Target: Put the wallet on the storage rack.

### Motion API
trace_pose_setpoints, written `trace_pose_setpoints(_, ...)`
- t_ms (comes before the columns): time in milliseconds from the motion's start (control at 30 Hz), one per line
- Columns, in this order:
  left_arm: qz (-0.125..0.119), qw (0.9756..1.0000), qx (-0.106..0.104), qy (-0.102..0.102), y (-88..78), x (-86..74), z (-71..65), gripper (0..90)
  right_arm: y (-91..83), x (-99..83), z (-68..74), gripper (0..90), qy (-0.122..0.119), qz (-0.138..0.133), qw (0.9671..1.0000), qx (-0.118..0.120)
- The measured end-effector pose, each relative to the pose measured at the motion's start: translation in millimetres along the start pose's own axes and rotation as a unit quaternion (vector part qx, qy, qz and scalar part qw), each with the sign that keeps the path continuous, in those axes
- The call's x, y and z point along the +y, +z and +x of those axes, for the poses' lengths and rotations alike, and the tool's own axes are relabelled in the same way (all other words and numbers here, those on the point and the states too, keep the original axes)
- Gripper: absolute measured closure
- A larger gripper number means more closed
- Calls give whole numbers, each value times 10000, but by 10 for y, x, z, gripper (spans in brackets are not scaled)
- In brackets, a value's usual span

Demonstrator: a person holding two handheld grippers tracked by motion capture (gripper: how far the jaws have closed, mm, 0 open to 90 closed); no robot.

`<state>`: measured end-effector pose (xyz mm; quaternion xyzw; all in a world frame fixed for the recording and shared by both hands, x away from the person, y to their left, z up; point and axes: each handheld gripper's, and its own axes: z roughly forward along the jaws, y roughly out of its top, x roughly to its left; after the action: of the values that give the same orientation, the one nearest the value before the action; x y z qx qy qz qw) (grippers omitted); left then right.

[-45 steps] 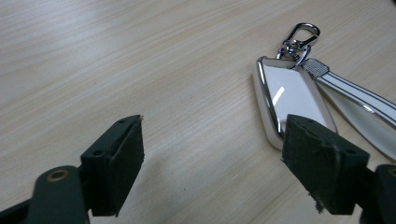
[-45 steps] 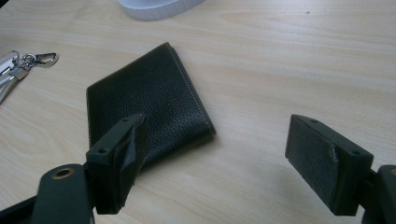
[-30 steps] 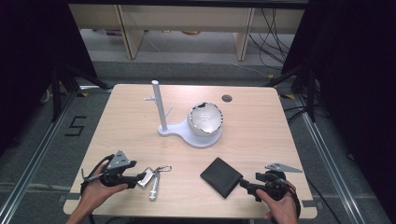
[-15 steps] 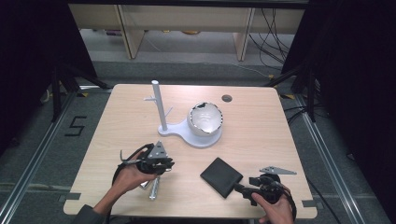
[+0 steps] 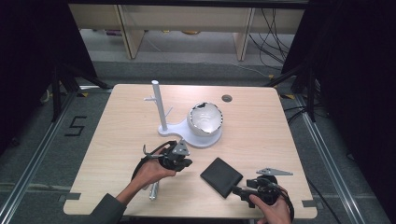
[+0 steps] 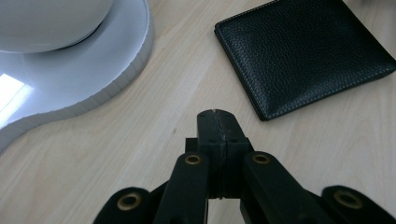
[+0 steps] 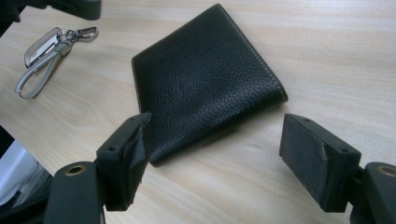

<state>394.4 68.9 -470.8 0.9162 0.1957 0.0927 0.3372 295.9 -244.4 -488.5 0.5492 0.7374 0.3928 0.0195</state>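
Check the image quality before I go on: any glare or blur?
High view: glare on the white bowl, dark surroundings, soft detail. Left gripper view: bright reflection on the white stand base; wallet grain sharp. Right gripper view: wallet sharp, near claw pads slightly soft.

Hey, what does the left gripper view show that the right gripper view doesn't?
The left gripper view alone shows the white stand base with the rounded white bowl on it, plus the left gripper, jaws shut with nothing between them. The right gripper view alone shows the key fob on its strap, and the right gripper, jaws open at the wallet's near corner. Both show the black wallet on the wooden table.
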Motion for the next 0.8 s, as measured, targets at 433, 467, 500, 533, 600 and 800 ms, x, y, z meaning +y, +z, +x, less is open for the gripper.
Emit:
trace_pose_setpoints(433,254,9996,-108,23,381,196,-21,895,59,-26,-25,274,-121,54,9999,60)
trace_pose_setpoints(467,228,9997,-115,19,398,209,-29,895,51,-28,7,274,87,111,9999,77)
trace_pose_setpoints(500,258,9996,-128,61,405,222,-29,895,57,-25,-3,274,17,85,9999,89)
trace_pose_setpoints(533,233,9996,-137,31,417,233,-40,895,59,-25,-2,274,35,101,9999,85)
trace_pose_setpoints(600,237,9996,-127,36,435,254,-47,895,61,-29,-3,274,27,93,9999,88)
trace_pose_setpoints(800,270,9995,-178,69,511,295,-47,895,71,-30,2,274,43,66,9999,149)
